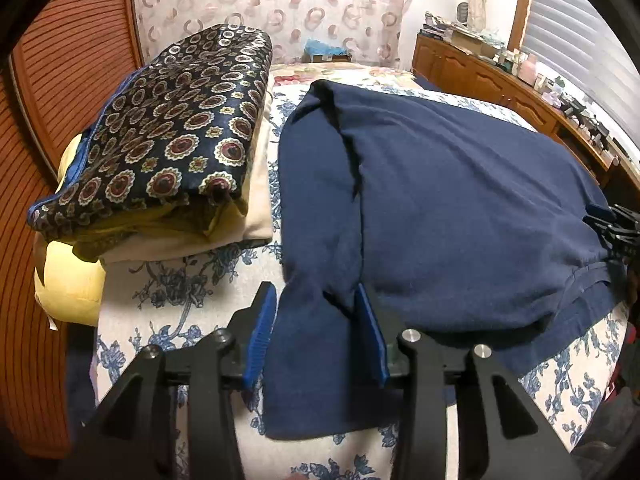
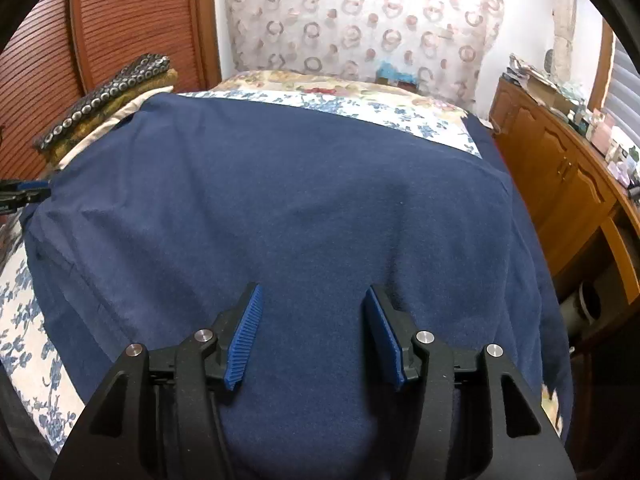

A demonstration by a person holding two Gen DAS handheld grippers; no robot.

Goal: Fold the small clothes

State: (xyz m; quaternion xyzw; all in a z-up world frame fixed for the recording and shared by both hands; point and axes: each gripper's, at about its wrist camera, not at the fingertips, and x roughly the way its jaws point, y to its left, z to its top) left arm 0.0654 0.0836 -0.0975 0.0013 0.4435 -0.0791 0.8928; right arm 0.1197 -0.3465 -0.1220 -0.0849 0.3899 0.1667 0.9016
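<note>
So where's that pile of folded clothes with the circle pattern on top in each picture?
Left wrist view: the folded pile fills the left side, beside the navy garment.
Right wrist view: small at the far left edge, behind the navy garment.
Shared landmark: the circle-patterned curtain.

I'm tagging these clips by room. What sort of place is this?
Most likely a bedroom: clothes lie on a bed with a floral cover, beside a cluttered wooden dresser and a blinded window.

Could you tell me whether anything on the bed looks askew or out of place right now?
Only the navy garment: its near left part trails toward the bed's edge between the left gripper's open jaws, a ridge running up from it.
</note>
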